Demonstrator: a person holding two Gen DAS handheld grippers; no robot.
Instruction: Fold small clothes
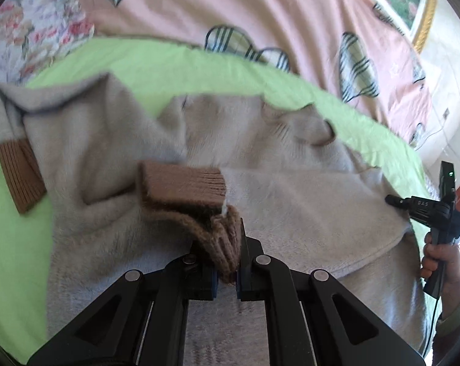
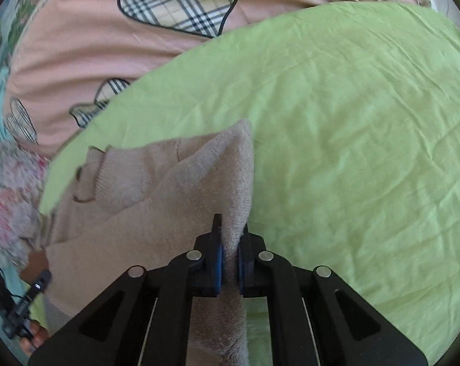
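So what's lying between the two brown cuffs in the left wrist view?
Only the beige sweater: its folded sleeve and body fill the stretch between the flat cuff and the cuff pinched by the left tongs.

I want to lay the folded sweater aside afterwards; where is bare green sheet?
Widest bare green sheet lies right of the sweater, up to the pink quilt. A narrow strip borders the brown cuff. The middle is crowded by both grippers.

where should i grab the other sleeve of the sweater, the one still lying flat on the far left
Take it by the brown ribbed cuff. It lies flat on the green sheet with its end free past the sweater, so come in from the outer left side. That likely needs the left tool to release the cuff it holds.
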